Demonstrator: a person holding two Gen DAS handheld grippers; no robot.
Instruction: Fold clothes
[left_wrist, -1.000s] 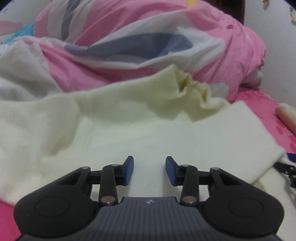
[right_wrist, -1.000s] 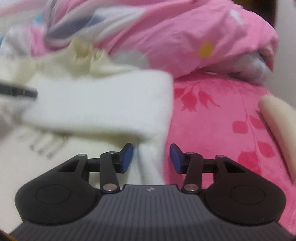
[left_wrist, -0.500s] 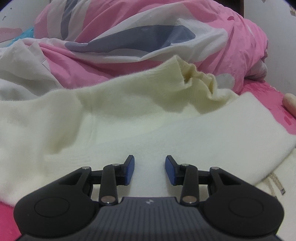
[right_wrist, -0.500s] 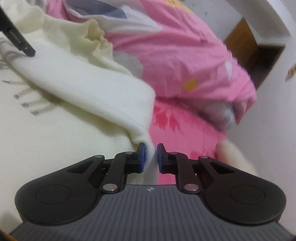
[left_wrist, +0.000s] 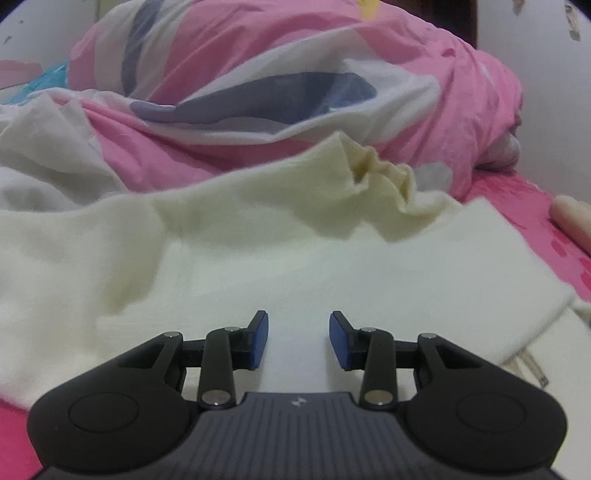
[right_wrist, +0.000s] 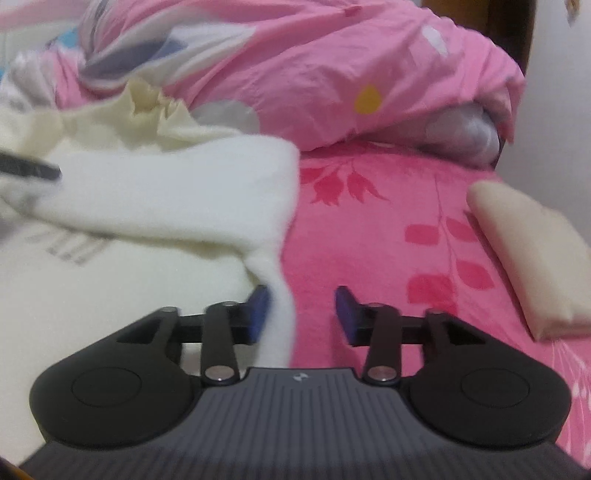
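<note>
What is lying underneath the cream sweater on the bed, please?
The cream sweater lies on a pink leaf-print bedsheet, which shows bare beside its edge. Whether anything else sits beneath it cannot be seen; the fabric covers that area.

The heaped pink duvet (right_wrist: 332, 66) walls off the far side. Right of the cream sweater (right_wrist: 166, 192), bare pink bed sheet (right_wrist: 388, 229) lies open up to the folded beige cloth (right_wrist: 535, 258).

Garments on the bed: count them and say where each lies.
2 for certain. The cream sweater is spread at the left, its edge between the right claw's open fingers. A folded beige piece lies at the right. Others may hide among the bedding.
</note>
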